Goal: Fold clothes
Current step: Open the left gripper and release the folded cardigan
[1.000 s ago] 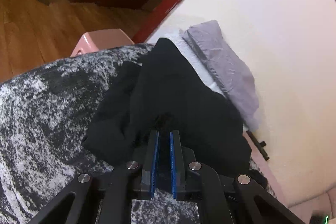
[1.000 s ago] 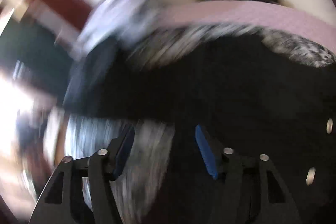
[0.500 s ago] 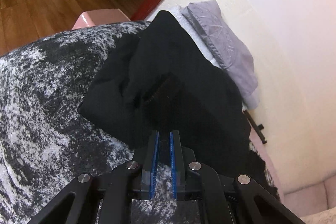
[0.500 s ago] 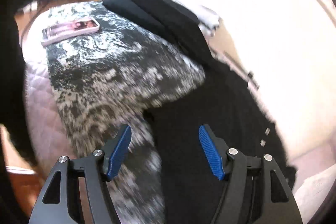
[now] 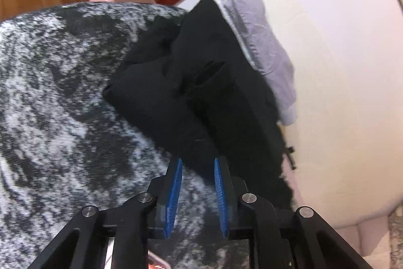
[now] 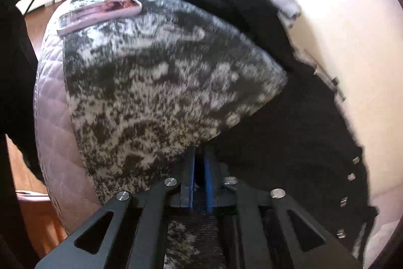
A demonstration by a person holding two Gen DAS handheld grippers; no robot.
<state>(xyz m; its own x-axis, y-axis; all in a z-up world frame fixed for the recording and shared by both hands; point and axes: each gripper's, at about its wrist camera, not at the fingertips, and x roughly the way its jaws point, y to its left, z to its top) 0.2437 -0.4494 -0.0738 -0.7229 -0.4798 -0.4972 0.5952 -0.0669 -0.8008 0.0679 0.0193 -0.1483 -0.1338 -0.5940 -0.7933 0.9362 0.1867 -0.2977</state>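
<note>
Folding barely begun: black garment (image 5: 201,92) lay bunched on the mottled blanket (image 5: 63,92) by the wall (image 5: 340,67), beside a folded grey piece (image 5: 264,47). Left gripper (image 5: 197,168) angled down, jaws opening off the cloth; right gripper (image 6: 199,168) pitched steeply, jaws closing on its hem.

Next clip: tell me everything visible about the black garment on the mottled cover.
The black garment is soft, matte, dark fabric, rumpled into overlapping folds and lying stretched along the wall side of the grey-and-white mottled cover. Small metal snaps dot one edge in the right wrist view. Its far end lies against folded lilac cloth. The left gripper is opening with the hem between its jaws; the right gripper is closing at another edge.
</note>
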